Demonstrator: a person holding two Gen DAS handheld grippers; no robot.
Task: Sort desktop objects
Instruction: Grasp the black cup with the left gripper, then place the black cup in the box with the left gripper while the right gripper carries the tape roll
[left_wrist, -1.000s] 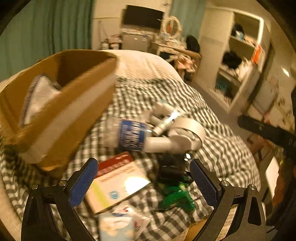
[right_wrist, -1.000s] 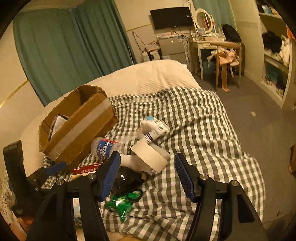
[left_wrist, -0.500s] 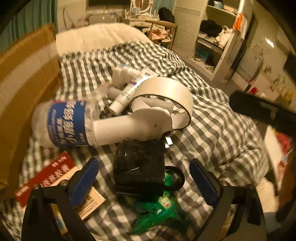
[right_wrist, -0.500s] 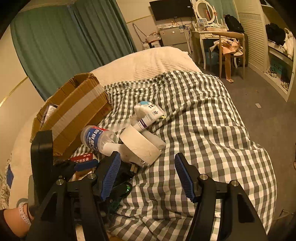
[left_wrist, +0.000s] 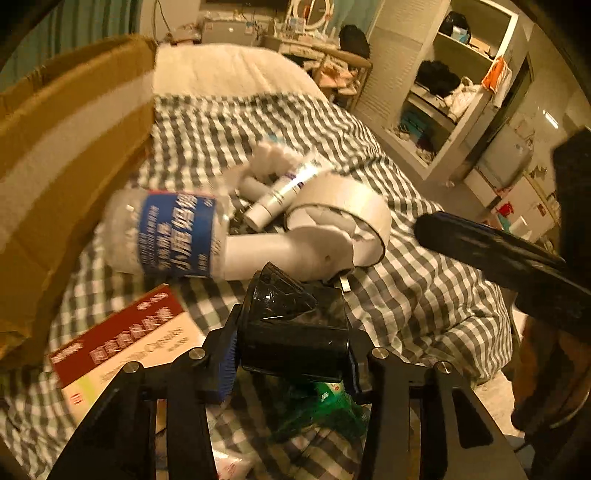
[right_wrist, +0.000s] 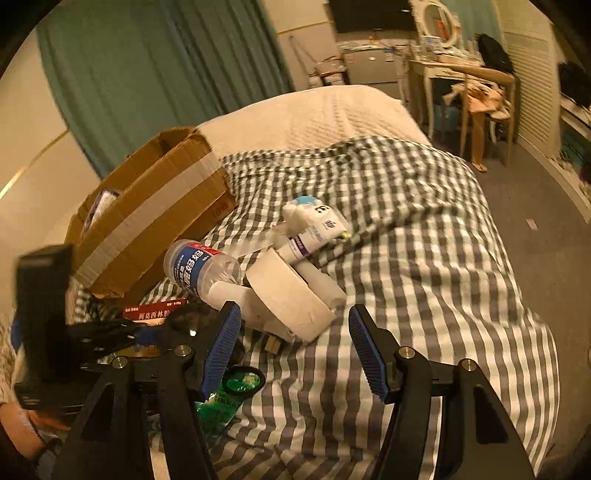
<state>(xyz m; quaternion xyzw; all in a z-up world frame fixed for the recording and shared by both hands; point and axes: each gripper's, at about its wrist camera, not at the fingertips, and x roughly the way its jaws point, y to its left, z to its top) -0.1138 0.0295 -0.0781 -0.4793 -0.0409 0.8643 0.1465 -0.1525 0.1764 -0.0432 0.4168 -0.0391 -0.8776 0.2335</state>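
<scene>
In the left wrist view, the left gripper (left_wrist: 291, 350) is seen at bottom centre, its blue pads pressed against both sides of a black cup (left_wrist: 295, 332), which is pinched between them and fills the gap. Directly above the cup, a white hair dryer (left_wrist: 288, 251) lies across the frame, with a clear water bottle (left_wrist: 173, 232) at its left end and a roll of tape (left_wrist: 347, 206) at its right. A white tube (left_wrist: 284, 192) and small white bottles are piled behind them, blurred. The whole left edge is taken up by a cardboard box (left_wrist: 66, 177), its top cut off by the frame. A red and cream medicine box (left_wrist: 125, 343) lies at lower left, partly covered by the gripper arm. A green packet (left_wrist: 317, 406) beneath the cup is largely hidden. Open checked bedspread (left_wrist: 424, 295) is seen at centre right, crossed by the dark body of the other gripper.

In the right wrist view, the right gripper (right_wrist: 295, 347) is seen at bottom centre with its fingers spread wide and nothing between them. Bare bedspread (right_wrist: 424, 277) fills the centre and right of the frame. The cluttered pile sits at centre left, just beside the cardboard box (right_wrist: 155, 218) at upper left. The left gripper (right_wrist: 155, 332) is seen at lower left, dark and blurred; the cup in it is hard to make out.
</scene>
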